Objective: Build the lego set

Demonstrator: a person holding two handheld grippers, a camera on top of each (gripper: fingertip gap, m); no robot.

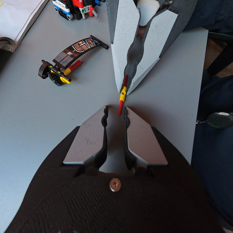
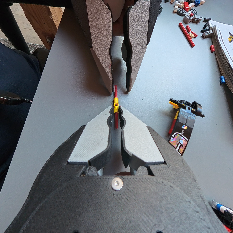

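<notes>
Booklet (image 1: 15, 18) cut by frame edge; brick model (image 1: 75, 8) cropped.

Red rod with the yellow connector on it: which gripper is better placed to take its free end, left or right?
Left, probably. The right gripper already clamps the yellow connector on the red rod. The left gripper is open, and the rod's free end sits just inside its jaws, untouched by either one.

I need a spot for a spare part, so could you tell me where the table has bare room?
The widest bare patch of table lies left of the left gripper, below the black curved panel piece. Crowded spots: between both grippers around the red rod, and near the booklet with loose pieces.
</notes>
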